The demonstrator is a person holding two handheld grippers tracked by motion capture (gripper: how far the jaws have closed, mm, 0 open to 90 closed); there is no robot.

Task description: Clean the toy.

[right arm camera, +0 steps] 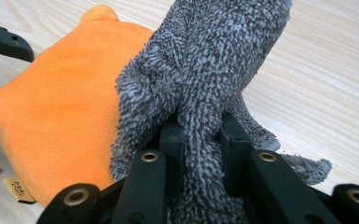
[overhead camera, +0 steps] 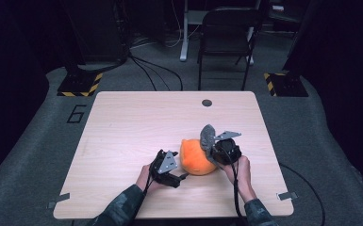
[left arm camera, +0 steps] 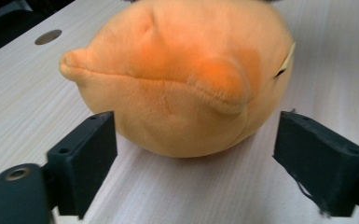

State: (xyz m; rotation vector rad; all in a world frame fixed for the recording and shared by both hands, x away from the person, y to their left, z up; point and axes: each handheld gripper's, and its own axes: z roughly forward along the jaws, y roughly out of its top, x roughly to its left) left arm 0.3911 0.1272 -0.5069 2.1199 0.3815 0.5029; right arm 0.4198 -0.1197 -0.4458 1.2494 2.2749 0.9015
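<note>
At the near edge of the table (overhead camera: 122,122), two sleeved forearms come in. The left gripper (overhead camera: 179,175) sits just left of the orange plush toy (overhead camera: 197,157), its jaws spread wide, the toy's rounded, seamed body between them but untouched. The right gripper (overhead camera: 212,148), just right of the toy, pinches a shaggy grey cloth (overhead camera: 208,135) that stands up over the toy's right side. The tabletop is pale wood grain with a round hole (overhead camera: 207,102) far off. Beyond stand a dark chair (overhead camera: 226,33) and grey carpet.

light: table (overhead camera: 122,122) evenly lit – room behind dark | shadows: soft | focus: near claw parts slightly blurred
</note>
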